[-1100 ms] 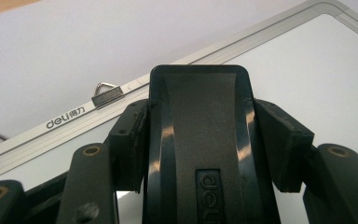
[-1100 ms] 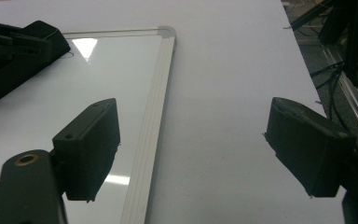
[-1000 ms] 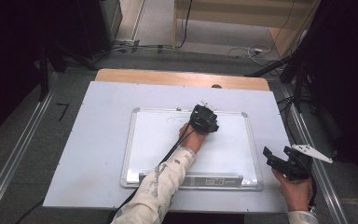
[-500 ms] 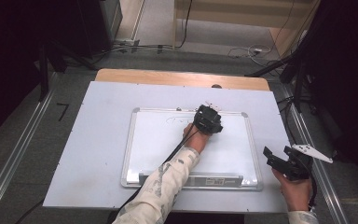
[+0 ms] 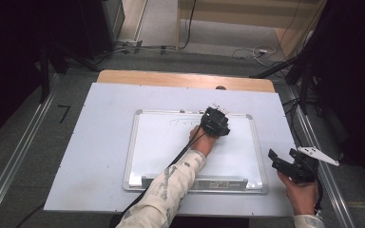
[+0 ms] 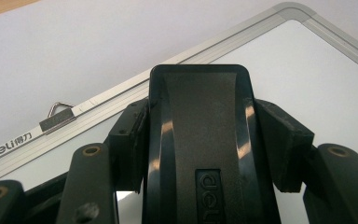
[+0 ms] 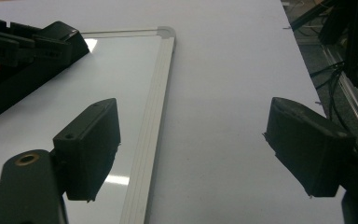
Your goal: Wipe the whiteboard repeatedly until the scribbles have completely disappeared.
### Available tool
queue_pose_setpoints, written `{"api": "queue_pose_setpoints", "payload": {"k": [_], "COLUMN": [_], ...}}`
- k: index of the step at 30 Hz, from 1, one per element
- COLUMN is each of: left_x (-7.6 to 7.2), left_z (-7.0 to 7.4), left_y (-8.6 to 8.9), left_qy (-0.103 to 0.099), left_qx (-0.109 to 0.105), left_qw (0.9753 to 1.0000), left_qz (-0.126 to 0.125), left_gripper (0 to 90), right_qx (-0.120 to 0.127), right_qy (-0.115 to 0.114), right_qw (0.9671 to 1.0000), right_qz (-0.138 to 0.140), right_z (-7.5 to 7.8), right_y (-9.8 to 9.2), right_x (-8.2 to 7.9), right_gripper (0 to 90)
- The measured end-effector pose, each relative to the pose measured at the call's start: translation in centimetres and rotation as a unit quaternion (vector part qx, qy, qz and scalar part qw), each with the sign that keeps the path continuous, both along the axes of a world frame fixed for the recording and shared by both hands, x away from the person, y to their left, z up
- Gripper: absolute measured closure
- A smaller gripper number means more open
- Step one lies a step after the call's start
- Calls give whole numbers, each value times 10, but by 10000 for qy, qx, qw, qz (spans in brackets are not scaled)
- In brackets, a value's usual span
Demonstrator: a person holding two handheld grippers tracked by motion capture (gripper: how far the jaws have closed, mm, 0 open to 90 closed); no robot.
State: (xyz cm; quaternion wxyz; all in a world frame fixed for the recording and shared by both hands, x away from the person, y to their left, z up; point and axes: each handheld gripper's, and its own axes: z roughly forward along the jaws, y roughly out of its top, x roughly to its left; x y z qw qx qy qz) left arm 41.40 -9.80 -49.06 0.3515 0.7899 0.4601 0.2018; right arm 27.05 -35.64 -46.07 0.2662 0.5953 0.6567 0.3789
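Whiteboard (image 5: 161,147) flat on white tabletop (image 5: 100,142); grey floor (image 5: 24,156) around.

left gripper (image 6: 200,135): clamped on black eraser (image 6: 200,154) | over whiteboard (image 6: 335,84) near its top frame, hanger clip (image 6: 58,115)

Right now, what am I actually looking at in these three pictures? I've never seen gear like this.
A person sits at a table and works with a hand-held clamping tool in each hand; no robot arm is involved. One picture looks down from above; the other two come from cameras riding on each tool. A whiteboard lies flat on the table. The left tool is shut on a black whiteboard eraser, pressed near the board's far edge by some faint writing. The right tool rests beside the board, jaws open, holding nothing.
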Motion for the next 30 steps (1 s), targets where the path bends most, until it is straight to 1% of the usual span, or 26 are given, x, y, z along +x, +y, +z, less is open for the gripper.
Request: {"api": "queue_pose_setpoints", "payload": {"k": [10, 17, 21, 25, 30], "left_x": [-1, -2, -2, -3, -2], "left_z": [1, 0, 0, 0, 0], "left_y": [4, 9, 19, 29, 39], "left_qy": [51, 43, 48, 66, 69], "left_qx": [68, 54, 24, 55, 44], "left_qw": [10000, 10000, 9999, 9998, 9996], "left_qz": [3, 43, 132, 202, 267], "left_gripper": [408, 408, 407, 407, 407], "right_qx": [1, -2, 3, -3, -19], "right_qy": [-16, -7, 10, 12, 17], "right_qw": [10000, 10000, 10000, 10000, 10000], "right_qz": [-7, -11, -21, -28, -25], "right_z": [0, 0, 0, 0, 0], "right_y": [-1, -1, -2, -1, -1], "right_x": [-1, -1, -1, -1, -2], "right_gripper": [164, 164, 164, 164, 164]}}
